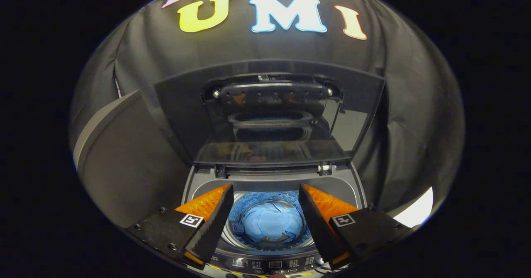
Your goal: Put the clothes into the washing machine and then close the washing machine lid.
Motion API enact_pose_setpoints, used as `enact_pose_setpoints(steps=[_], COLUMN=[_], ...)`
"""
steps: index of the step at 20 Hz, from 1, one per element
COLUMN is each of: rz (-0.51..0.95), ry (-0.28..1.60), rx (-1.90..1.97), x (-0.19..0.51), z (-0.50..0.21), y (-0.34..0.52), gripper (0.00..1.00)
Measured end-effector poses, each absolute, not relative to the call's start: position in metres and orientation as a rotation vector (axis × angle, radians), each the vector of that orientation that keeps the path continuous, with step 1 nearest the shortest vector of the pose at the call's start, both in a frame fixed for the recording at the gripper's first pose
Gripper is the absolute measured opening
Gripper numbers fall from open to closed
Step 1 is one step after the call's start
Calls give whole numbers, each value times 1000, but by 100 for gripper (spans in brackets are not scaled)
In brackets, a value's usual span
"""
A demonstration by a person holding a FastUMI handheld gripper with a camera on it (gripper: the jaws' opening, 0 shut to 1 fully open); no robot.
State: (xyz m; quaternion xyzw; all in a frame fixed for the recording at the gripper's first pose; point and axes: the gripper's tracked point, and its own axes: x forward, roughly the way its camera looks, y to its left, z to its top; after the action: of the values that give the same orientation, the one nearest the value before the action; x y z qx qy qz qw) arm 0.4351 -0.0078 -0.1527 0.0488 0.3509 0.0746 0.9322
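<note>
Fingers [215, 220] spread wide apart is what I see first: my gripper [265, 224] hangs released, holding nothing, right above the mouth of the washing machine [199, 186]. Between the two fingers, down in the drum [236, 207], lies the clothes [269, 224] bundle, a crumpled pale blue heap sitting at the bottom (it touches neither finger, and sits well below them). Holes dot the drum wall around the fabric. Just under the fingertips runs the control panel [269, 264] with its row of small buttons and a display. Beyond the fingers, the lid [269, 116] stands raised, folded at its middle hinge, its dark glossy underside facing me. Behind the lid hangs the black cloth wall [137, 54] of the booth. To the left of the machine I see a grey curved panel [120, 166].
</note>
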Motion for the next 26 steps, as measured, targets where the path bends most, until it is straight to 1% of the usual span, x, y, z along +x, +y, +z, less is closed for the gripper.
enact_pose_setpoints(steps=[11,18,21,26], rz=[204,192,195,180], ry=[586,491,498,560], rx=[156,153,153,217], x=[460,508,533,572], z=[-57,6,11,-13], y=[-11,-19,-13,-2], gripper=[96,96,96,96])
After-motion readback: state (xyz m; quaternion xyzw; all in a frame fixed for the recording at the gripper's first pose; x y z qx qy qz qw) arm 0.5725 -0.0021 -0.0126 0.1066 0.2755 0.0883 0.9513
